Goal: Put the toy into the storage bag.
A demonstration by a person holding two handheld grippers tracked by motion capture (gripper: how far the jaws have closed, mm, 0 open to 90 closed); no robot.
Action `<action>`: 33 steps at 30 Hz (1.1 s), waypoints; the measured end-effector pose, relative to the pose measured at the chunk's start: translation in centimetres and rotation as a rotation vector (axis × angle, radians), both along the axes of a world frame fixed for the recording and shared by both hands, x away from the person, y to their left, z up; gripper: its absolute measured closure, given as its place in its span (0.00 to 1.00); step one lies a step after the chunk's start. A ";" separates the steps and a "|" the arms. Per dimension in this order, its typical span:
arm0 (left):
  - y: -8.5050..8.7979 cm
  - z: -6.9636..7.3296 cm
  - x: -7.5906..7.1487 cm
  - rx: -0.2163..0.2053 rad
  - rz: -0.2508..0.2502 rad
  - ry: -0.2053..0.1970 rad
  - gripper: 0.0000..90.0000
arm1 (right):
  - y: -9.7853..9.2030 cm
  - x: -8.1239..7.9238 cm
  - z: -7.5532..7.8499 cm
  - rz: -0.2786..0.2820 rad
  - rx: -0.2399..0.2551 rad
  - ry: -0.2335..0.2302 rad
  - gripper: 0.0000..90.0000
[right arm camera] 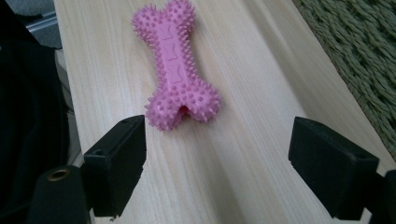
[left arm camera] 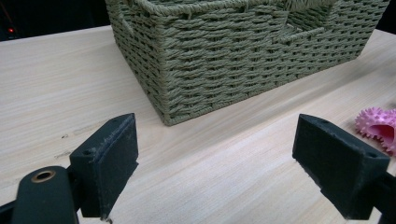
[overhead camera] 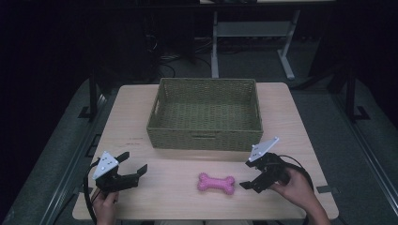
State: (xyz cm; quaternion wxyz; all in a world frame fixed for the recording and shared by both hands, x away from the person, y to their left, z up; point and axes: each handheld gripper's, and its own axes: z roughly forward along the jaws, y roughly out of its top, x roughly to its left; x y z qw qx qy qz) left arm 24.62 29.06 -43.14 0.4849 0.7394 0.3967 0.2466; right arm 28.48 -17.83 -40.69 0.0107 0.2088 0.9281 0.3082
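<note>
Right tool: released, jaws spread wide, held low over the counter in the person's right hand; nothing between the jaws.
Bone: pink, spiky, lying flat on the counter just ahead of the right tool; in the right gripper view the bone lies lengthwise away from the tool, its near knob close to the tool's left-hand jaw, not touching it.
Left tool: released, jaws wide apart, empty, held in the left hand over the near counter edge.
Bone from left tool: well off to its right side; in the left gripper view one spiky end shows beyond the right-hand jaw.
Basket: green woven, empty, standing on the counter beyond both tools; in the left gripper view its near corner stands ahead of the tool, apart from the jaws.
Basket from right tool: its wall runs along the tool's right side.
</note>
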 end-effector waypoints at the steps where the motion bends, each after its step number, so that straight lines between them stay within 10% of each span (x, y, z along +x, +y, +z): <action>1: 0.0 0.0 0.0 0.000 -0.002 -0.003 0.15 | 0.2 0.1 0.0 0.009 -0.005 -0.003 0.21; 33: 0.1 0.2 -0.2 -0.006 0.001 -0.013 0.15 | 5.3 1.2 1.5 0.147 -0.033 0.006 0.19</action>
